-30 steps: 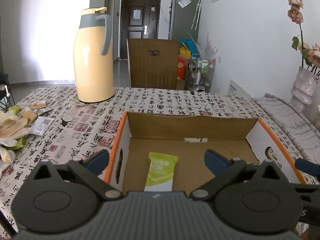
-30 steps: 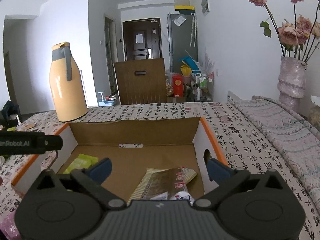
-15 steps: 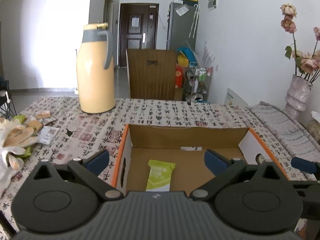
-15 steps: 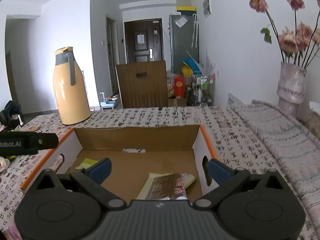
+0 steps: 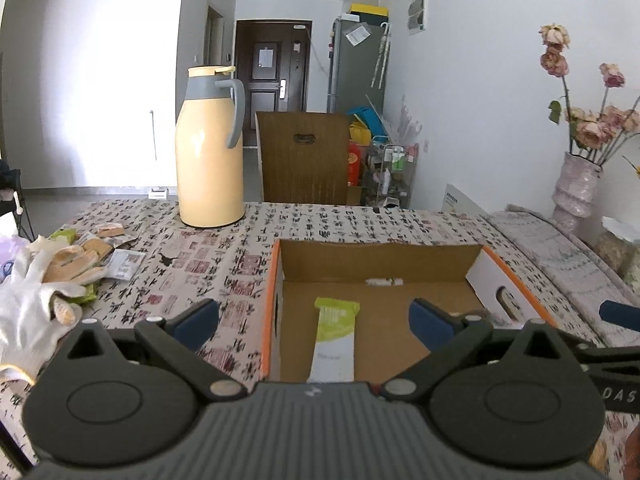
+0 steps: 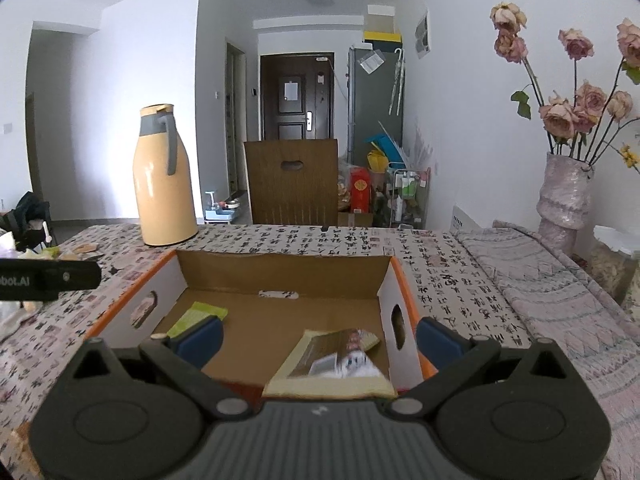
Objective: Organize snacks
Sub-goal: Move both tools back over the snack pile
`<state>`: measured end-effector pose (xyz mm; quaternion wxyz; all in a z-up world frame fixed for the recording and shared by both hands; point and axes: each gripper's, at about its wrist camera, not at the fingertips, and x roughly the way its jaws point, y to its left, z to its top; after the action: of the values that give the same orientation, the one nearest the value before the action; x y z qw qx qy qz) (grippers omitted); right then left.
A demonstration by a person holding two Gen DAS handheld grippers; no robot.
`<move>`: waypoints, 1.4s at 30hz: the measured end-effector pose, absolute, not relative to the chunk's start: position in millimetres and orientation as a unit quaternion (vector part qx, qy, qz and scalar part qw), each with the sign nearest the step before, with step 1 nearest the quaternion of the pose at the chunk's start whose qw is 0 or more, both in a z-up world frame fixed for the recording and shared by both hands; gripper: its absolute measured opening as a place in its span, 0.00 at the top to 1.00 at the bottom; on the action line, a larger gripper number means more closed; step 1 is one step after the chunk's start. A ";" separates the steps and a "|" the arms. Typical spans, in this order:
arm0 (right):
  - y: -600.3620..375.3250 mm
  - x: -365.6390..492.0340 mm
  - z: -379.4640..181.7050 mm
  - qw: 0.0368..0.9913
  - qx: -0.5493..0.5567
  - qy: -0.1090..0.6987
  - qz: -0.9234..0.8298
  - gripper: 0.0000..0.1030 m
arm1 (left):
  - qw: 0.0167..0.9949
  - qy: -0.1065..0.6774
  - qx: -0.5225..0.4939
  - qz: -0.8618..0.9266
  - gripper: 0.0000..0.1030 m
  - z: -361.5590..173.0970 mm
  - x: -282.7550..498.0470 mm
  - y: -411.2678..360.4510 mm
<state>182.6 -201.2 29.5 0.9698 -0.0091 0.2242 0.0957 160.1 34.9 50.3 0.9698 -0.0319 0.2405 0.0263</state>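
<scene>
An open cardboard box (image 5: 380, 256) with orange rims sits on the patterned tablecloth. A green-and-white snack bar (image 5: 335, 340) lies flat inside on its left; it also shows in the right wrist view (image 6: 198, 316). A dark seaweed-style snack packet (image 6: 336, 356) lies in the box's near right corner. My left gripper (image 5: 314, 322) is open and empty, above the box's near left edge. My right gripper (image 6: 318, 334) is open and empty, above the box's near right part. Several loose snack packets (image 5: 108, 244) lie on the table at left.
A tall yellow thermos jug (image 5: 210, 148) stands behind the box at left. White gloves (image 5: 36, 292) lie by the loose snacks. A vase of dried roses (image 6: 564, 196) stands at the far right on a grey cloth. A wooden chair back (image 6: 292, 182) is beyond the table.
Both grippers have pulled back and risen away from the box, so it looks smaller and farther. Both jaws stay open. The snacks in the box have not moved.
</scene>
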 end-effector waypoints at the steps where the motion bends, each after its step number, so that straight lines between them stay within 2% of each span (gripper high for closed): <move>1: -202.6 175.8 29.1 0.970 -0.008 0.223 0.097 0.00 | 0.970 0.240 -0.030 0.025 0.00 49.4 153.9 35.8; 19: -235.2 76.7 -8.1 0.969 0.005 0.226 0.096 0.00 | 0.967 0.248 -0.025 0.047 0.00 11.8 71.7 69.3; 37: -268.0 67.3 -49.6 0.960 0.027 0.276 0.037 0.00 | 0.958 0.279 -0.034 0.050 0.00 -14.4 64.8 73.7; 40: -269.1 72.1 -54.9 0.957 0.033 0.285 0.030 0.05 | 0.958 0.280 -0.030 0.050 0.00 -15.7 65.0 72.1; 42: -270.3 75.9 -59.0 0.955 0.038 0.293 0.026 0.15 | 0.958 0.281 -0.032 0.048 0.00 -16.5 65.2 72.0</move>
<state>75.9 -270.3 -59.0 0.9550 0.0378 0.2932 0.0257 65.2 72.0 -16.5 0.9581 -0.0318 0.2805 0.0484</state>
